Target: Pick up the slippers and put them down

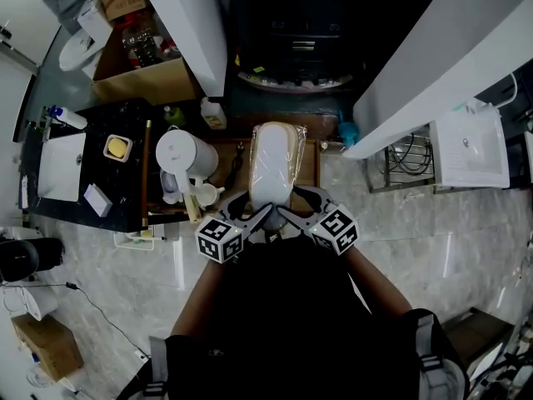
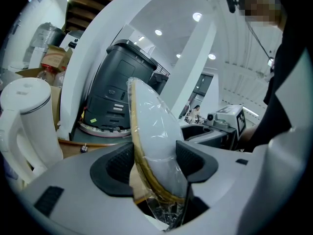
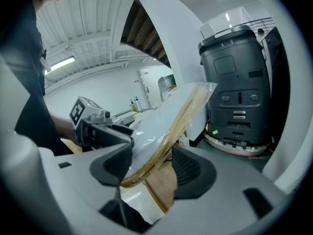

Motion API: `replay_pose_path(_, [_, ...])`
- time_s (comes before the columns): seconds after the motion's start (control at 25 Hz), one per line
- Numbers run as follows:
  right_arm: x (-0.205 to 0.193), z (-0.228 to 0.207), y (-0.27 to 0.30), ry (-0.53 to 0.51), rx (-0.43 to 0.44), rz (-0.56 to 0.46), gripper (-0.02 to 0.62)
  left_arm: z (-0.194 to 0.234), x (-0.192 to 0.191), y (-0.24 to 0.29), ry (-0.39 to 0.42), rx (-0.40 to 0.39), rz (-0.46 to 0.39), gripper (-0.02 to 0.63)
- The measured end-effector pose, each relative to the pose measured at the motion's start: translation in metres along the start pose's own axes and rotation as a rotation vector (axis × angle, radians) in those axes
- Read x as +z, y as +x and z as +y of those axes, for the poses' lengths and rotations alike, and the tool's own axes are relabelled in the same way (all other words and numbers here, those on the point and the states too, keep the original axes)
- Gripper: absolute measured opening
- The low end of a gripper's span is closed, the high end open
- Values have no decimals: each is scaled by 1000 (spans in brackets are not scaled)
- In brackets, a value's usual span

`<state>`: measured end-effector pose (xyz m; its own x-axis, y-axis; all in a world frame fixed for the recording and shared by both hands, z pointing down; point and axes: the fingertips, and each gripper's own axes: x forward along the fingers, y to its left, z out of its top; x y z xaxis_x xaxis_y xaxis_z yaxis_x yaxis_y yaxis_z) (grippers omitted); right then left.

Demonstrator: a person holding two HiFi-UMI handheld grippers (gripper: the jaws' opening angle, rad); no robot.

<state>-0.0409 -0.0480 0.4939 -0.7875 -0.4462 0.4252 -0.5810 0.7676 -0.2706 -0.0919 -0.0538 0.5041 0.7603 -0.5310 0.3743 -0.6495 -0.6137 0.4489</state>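
While both tongs bite the same end, the slippers sit as one clear-wrapped white pack. The near end is pinched and the far end points away over the wooden counter. Left tongs are clamped on the pack's left edge, right tongs on its right edge. Each gripper view shows them pressed onto the film with the tan sole rim between. Can't tell if the far end touches the wood or hangs free.

Handling, my read: light, soft, floppy. The film looks slick and crinkly, so the tongs may slide on the wrap rather than hold the slipper itself. Best hold is across the sole rim, likely the stiffest part, which is about where both grips are now. A one-end grip lets the far end droop, so lower it flat and slow.

Surface: small wooden counter with a white kettle near the pack's left, so keep clear on that side.

Room: dark grey machine beyond the counter, white slanted pillars either side, black sink counter far left, marble floor.
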Motion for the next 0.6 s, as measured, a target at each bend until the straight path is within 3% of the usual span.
replay_pose_path(0.6, [21,8,-8,10,-11,-57,249,-9,21,-12,61,-16,-26,272])
